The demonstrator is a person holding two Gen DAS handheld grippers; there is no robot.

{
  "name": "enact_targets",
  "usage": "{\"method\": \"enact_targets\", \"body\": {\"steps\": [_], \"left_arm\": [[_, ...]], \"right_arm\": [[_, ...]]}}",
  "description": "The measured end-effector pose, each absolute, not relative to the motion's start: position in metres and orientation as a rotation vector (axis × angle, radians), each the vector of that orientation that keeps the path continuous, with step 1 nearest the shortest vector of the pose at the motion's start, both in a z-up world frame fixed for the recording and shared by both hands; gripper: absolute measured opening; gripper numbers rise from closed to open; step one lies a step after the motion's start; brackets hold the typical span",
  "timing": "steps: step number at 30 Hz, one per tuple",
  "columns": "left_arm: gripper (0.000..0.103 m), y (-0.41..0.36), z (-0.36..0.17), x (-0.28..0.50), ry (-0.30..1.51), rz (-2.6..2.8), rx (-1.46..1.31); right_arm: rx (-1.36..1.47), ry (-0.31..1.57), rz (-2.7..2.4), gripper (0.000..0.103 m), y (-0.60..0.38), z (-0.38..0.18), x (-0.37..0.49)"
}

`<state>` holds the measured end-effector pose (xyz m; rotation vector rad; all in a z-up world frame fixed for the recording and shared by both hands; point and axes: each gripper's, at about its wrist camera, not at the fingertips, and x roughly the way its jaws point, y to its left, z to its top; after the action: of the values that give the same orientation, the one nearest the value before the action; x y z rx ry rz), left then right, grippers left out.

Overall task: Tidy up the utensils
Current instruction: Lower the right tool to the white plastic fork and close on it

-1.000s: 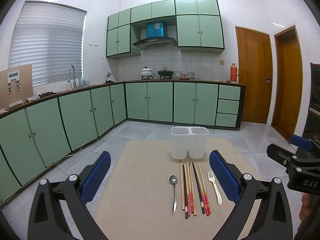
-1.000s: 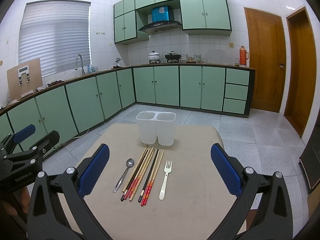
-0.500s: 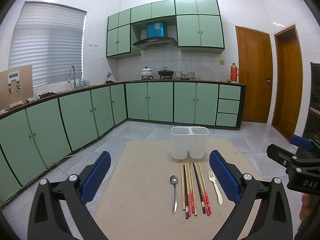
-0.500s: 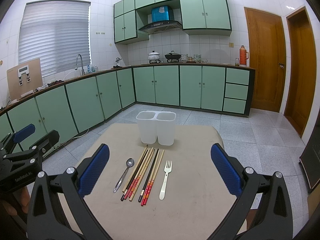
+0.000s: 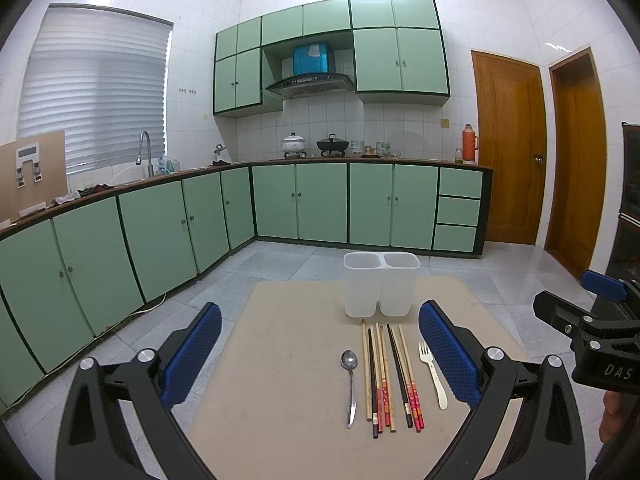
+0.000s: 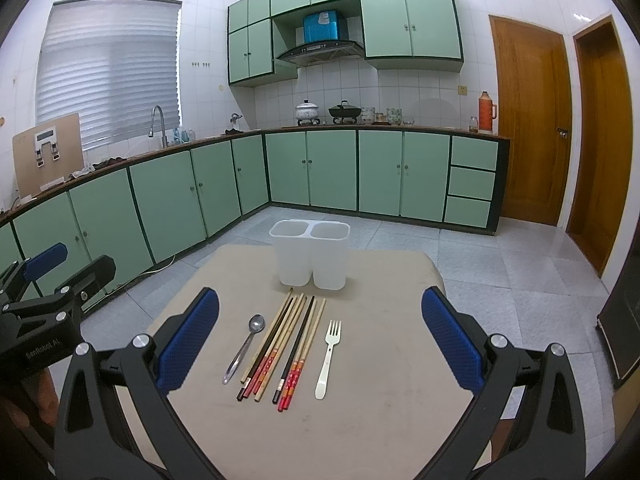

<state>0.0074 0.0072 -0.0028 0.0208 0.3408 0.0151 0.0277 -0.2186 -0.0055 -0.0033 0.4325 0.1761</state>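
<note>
On the beige table (image 5: 288,360) (image 6: 380,420) lie a metal spoon (image 5: 350,384) (image 6: 245,347), several chopsticks (image 5: 390,376) (image 6: 286,346) side by side, and a white fork (image 5: 433,372) (image 6: 328,358). Behind them stands a translucent white two-compartment holder (image 5: 381,289) (image 6: 310,254), both compartments empty. My left gripper (image 5: 320,354) hovers open above the table's near side, the spoon and chopsticks between its blue pads. My right gripper (image 6: 320,344) is open too, framing all the utensils. Each gripper also shows at the edge of the other's view.
The table stands in a kitchen with green cabinets (image 5: 320,204) along the left and far walls. Tiled floor (image 6: 500,264) surrounds it. Two wooden doors (image 6: 528,120) are at the right. A dark cabinet (image 6: 624,320) stands close at the right edge.
</note>
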Motion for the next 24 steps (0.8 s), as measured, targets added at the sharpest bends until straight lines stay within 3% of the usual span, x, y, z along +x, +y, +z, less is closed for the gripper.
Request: {"method": "enact_targets", "body": {"steps": [9,24], "left_arm": [[0.097,0.021,-0.014,0.032,0.399,0.026,0.023],[0.097,0.029,-0.103,0.13,0.646,0.063,0.063]], "right_arm": [[-0.006,0.473,0.156,0.098,-0.223,-0.021,0.043],[-0.006,0.709,0.113,0.098,-0.226,-0.102,0.133]]}}
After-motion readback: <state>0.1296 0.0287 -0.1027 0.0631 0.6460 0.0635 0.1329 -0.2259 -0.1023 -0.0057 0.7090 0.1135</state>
